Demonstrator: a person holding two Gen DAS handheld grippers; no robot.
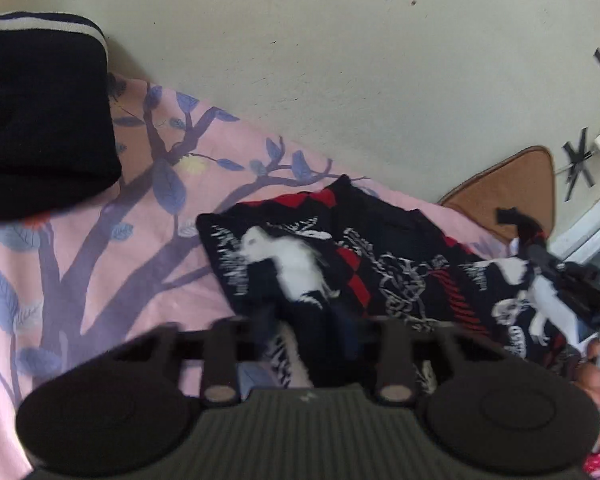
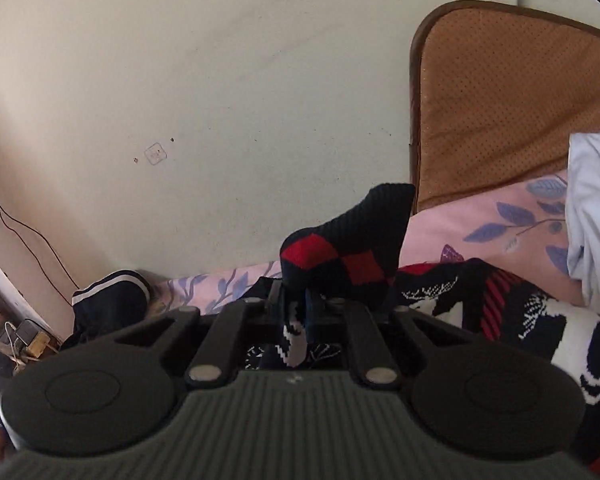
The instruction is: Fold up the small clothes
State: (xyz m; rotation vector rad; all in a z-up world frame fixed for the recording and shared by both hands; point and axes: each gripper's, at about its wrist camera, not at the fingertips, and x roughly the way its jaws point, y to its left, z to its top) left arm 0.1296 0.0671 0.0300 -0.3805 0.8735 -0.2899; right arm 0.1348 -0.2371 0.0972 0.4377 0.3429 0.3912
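A small black knit sweater (image 1: 380, 264) with red diamonds and white animal figures lies spread on the pink leaf-print bed sheet (image 1: 100, 248). My left gripper (image 1: 304, 320) is shut on the sweater's near edge, with cloth bunched between the jaws. My right gripper (image 2: 298, 312) is shut on another part of the sweater (image 2: 352, 248); a black and red corner stands up above the jaws. The right gripper also shows at the right edge of the left wrist view (image 1: 548, 264), holding the sweater's right side lifted.
A folded black garment with white stripes (image 1: 40, 112) lies on the sheet at the left, also seen in the right wrist view (image 2: 112, 292). A brown headboard (image 2: 512, 100) and a pale blue cloth (image 2: 596, 216) are at the right. A cream wall (image 1: 340, 80) runs behind the bed.
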